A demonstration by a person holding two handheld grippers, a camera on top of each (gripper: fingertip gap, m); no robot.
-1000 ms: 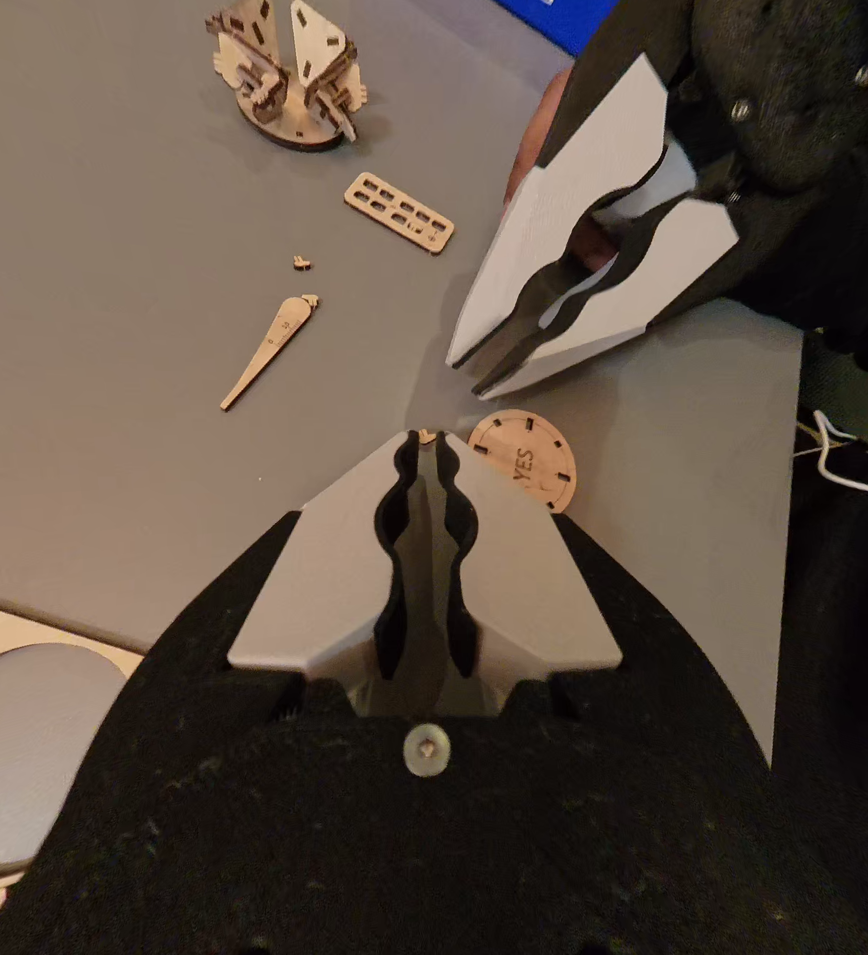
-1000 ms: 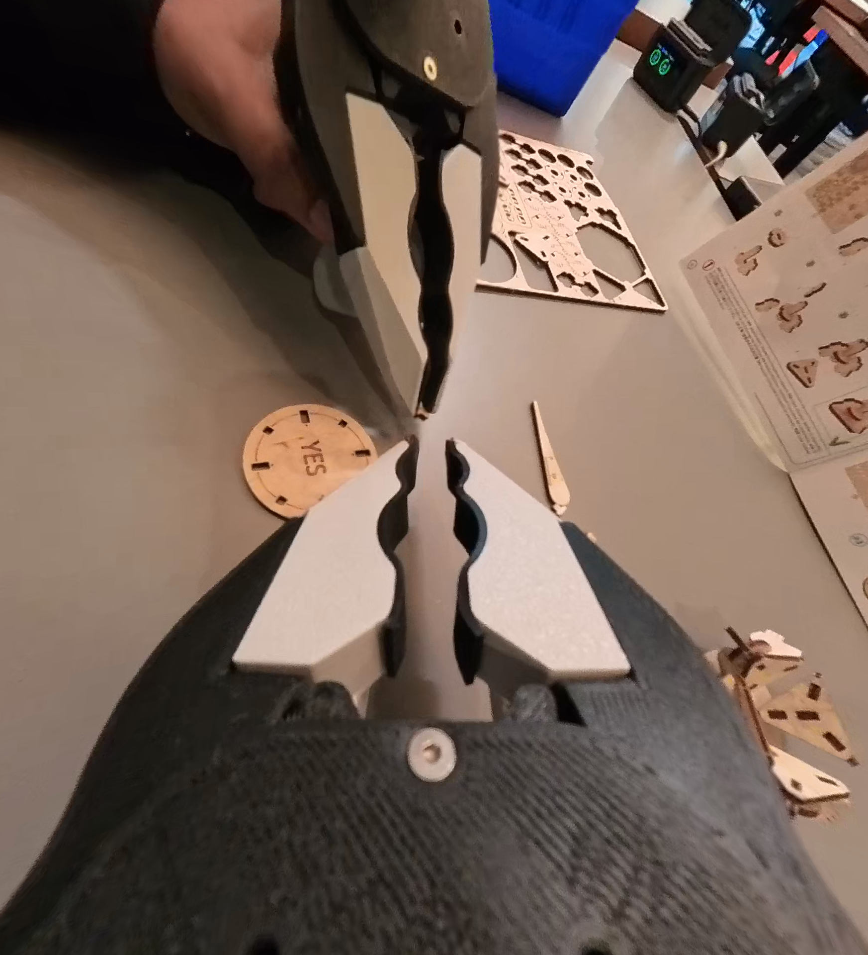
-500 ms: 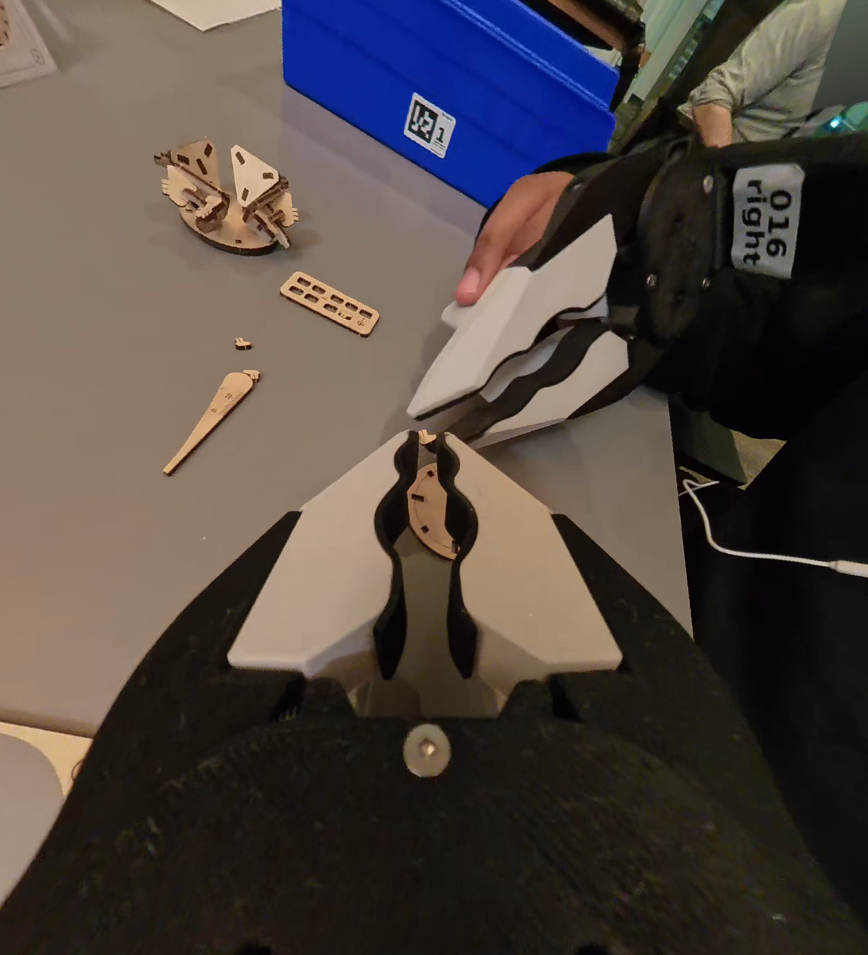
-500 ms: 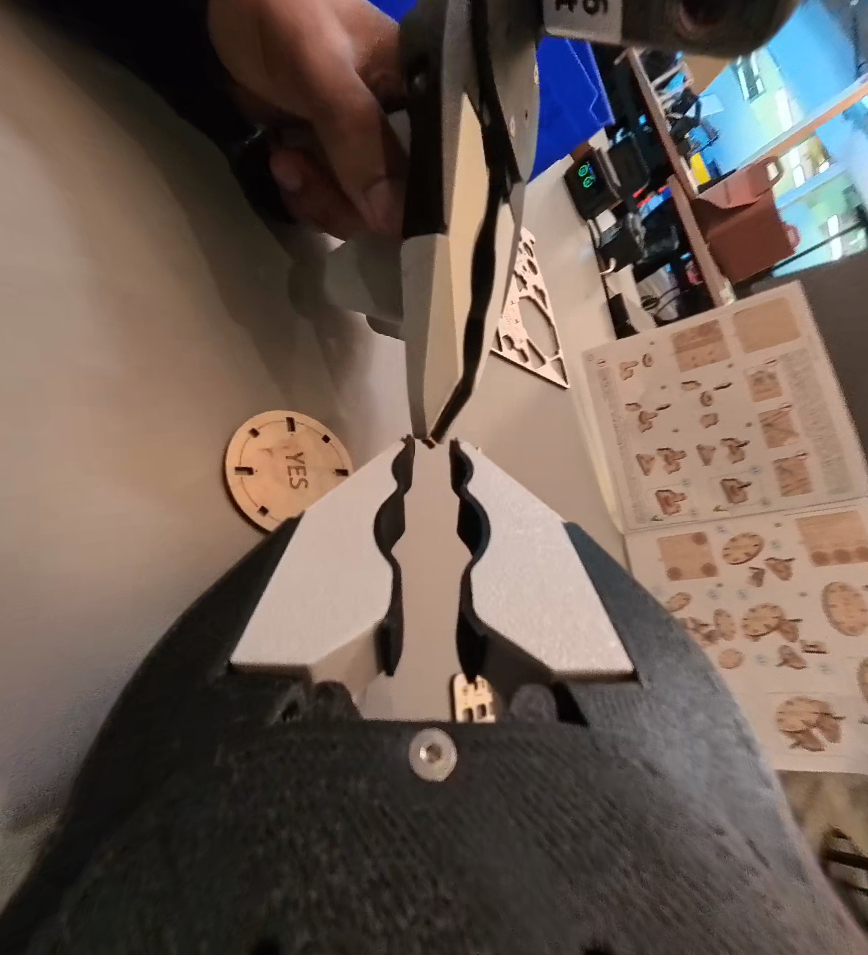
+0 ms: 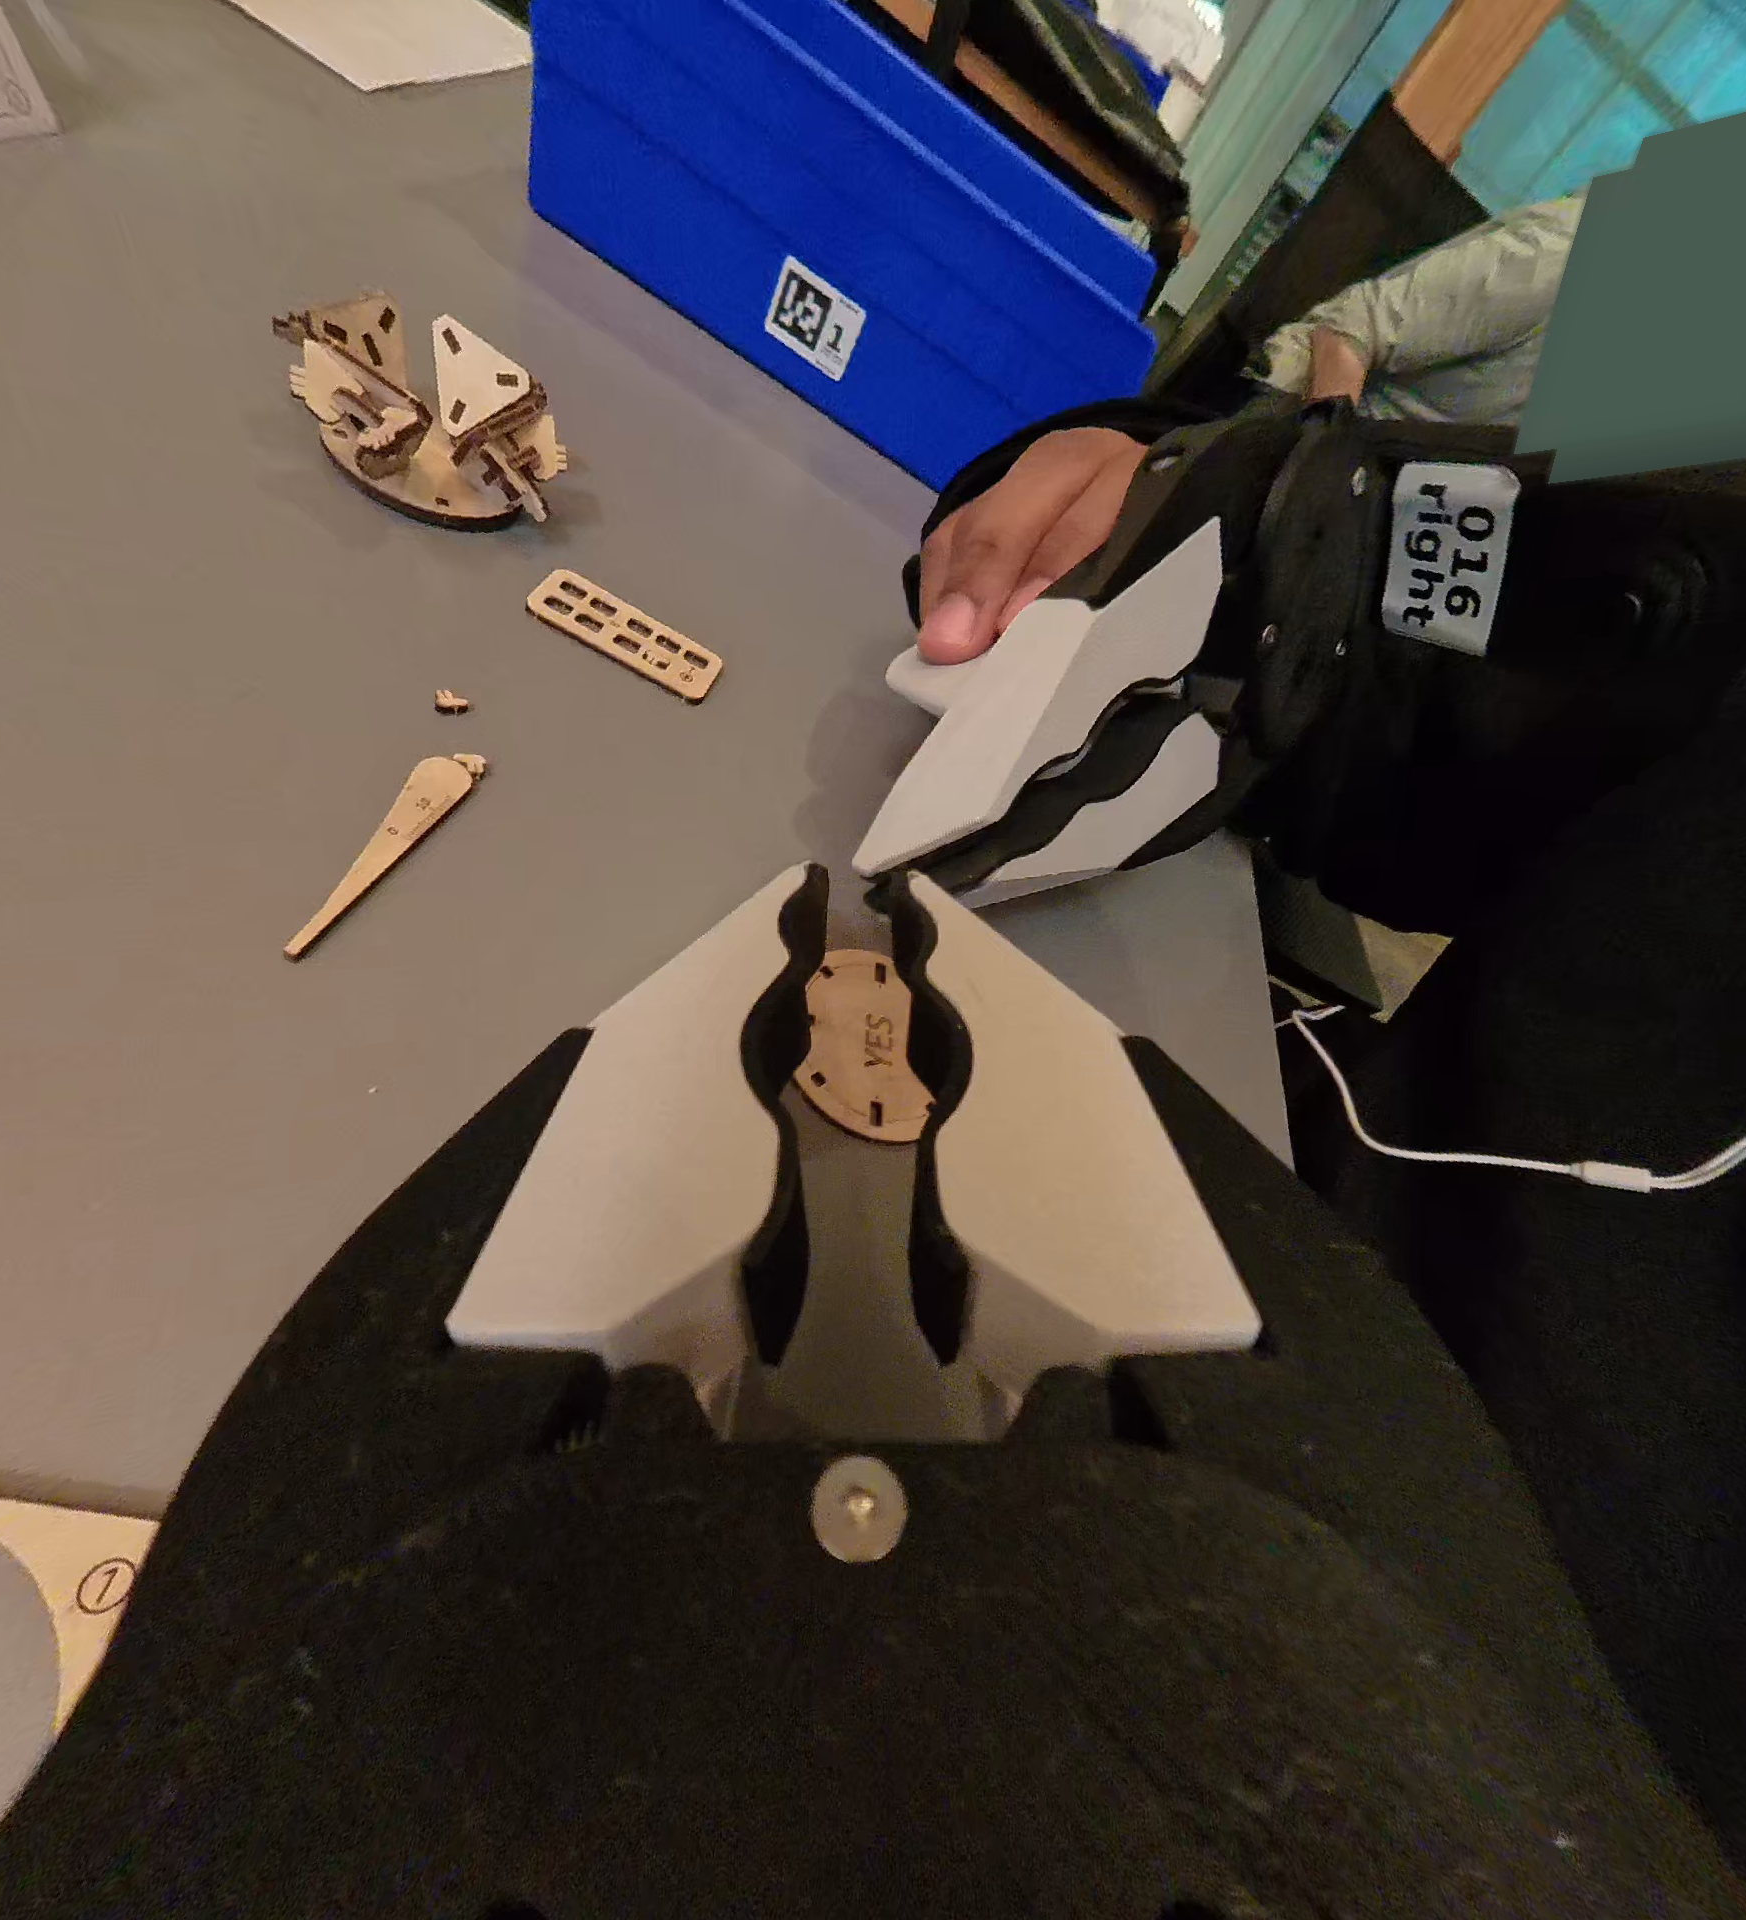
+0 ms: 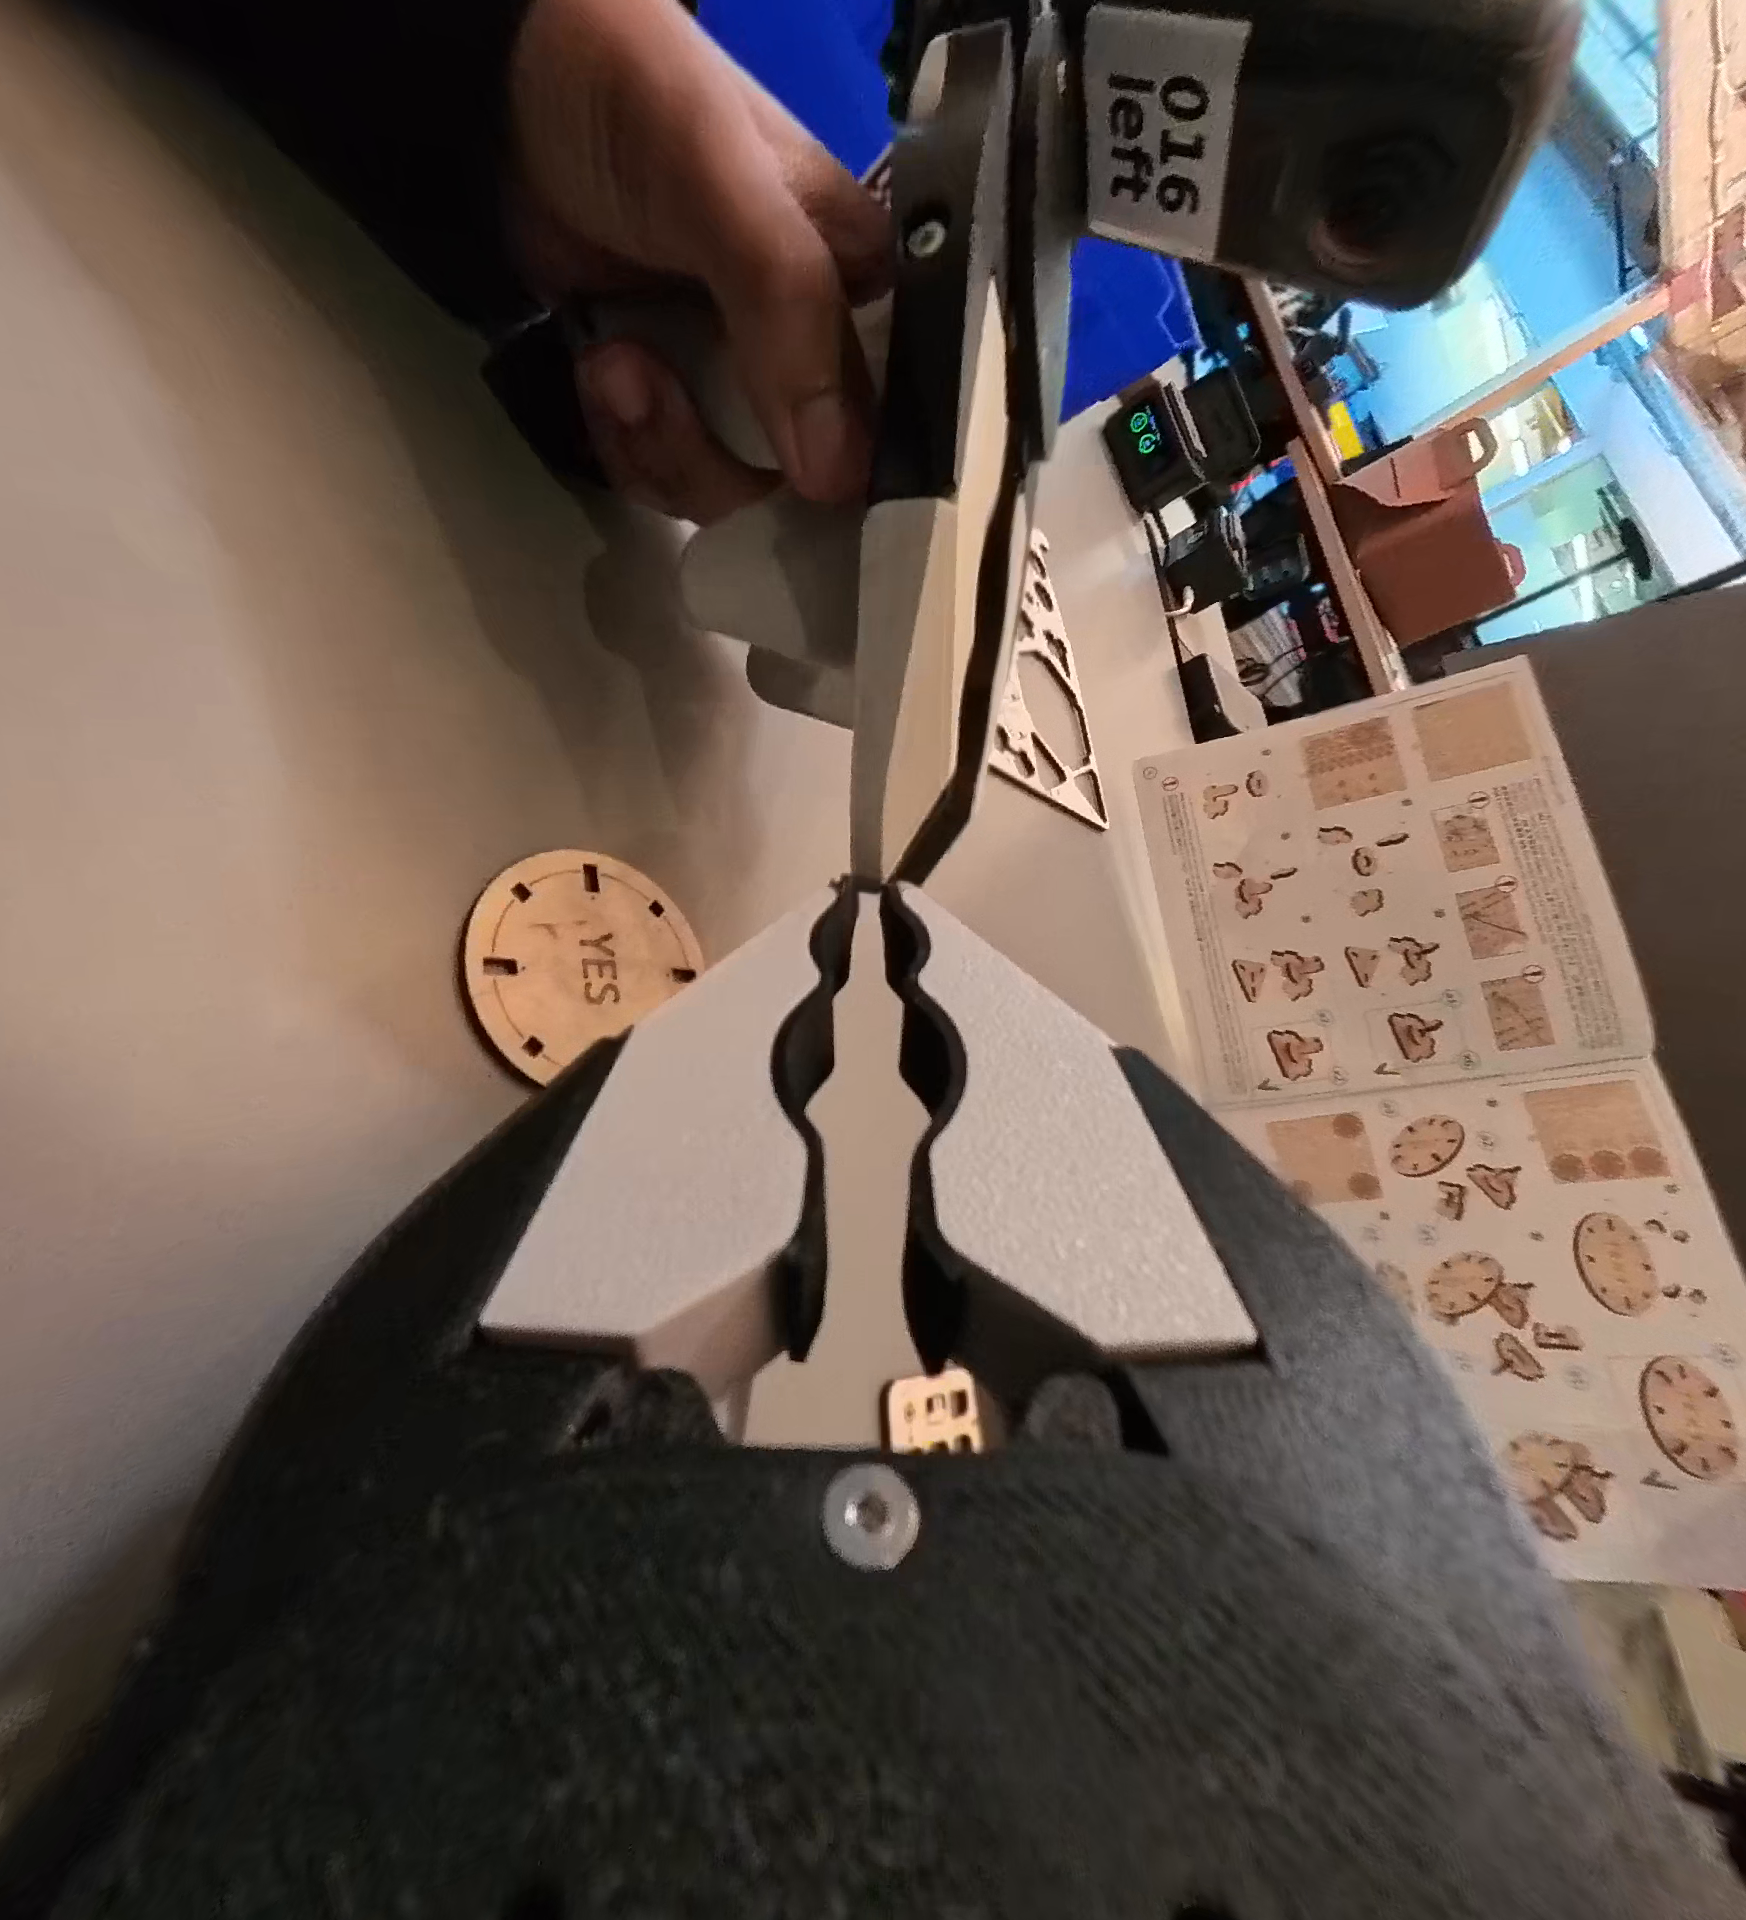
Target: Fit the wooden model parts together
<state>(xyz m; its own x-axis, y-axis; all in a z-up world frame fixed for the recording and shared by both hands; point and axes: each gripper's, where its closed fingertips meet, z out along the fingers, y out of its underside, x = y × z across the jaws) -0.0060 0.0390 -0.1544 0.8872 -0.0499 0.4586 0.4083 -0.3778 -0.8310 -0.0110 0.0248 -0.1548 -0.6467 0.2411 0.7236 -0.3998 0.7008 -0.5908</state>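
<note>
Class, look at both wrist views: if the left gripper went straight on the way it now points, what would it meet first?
Most likely the right gripper, whose fingertips sit just past the left gripper. They look almost touching; depth is hard to judge.

My left claw (image 5: 856,883) stands slightly parted. My right claw (image 6: 861,894) is pinched shut. Their tips almost touch, each gripped by a hand (image 5: 1014,540).

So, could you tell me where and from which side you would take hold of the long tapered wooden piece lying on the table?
I would grip the tapered wooden piece near its wide rounded end, closing across its width from straight above. It lies flat on the grey table, so only its thin edges offer purchase. The narrow tip looks too slim to hold securely, and open table surrounds it, apart from a tiny wooden bit at the wide end.
</note>
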